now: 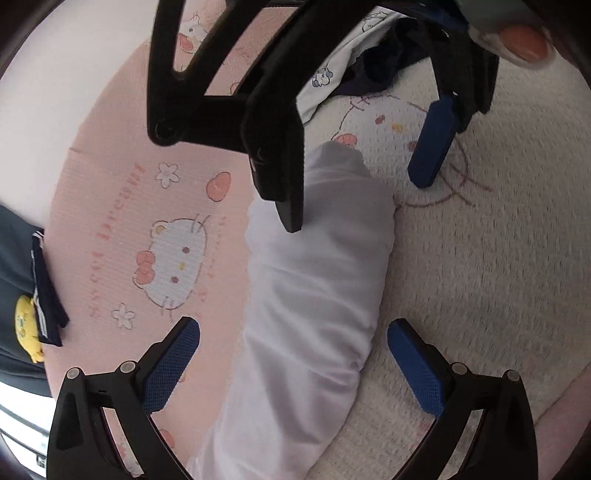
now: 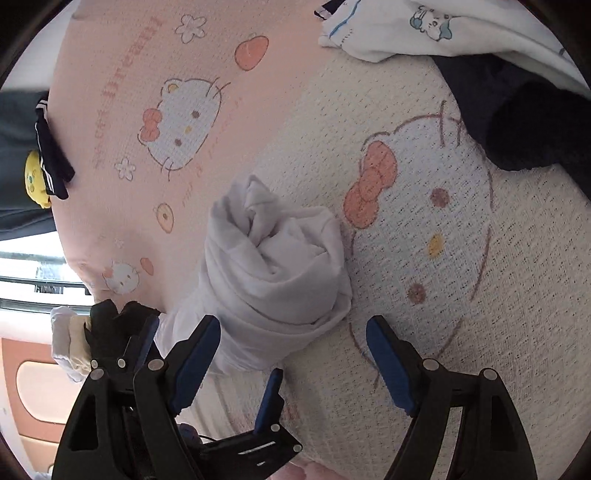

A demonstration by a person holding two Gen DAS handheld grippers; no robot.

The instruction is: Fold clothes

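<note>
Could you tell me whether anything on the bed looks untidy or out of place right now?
The white garment is rolled into a loose bundle, its end bunched and twisted rather than folded flat. Behind it, a dark garment and a white printed one lie crumpled in a heap.

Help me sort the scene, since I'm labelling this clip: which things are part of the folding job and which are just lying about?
Part of the job:
- rolled white garment
- left gripper, open
- right gripper, open
- white printed garment and dark garment, likely waiting

Lying about:
- cartoon cat blanket
- dark clothing with yellow patch
</note>
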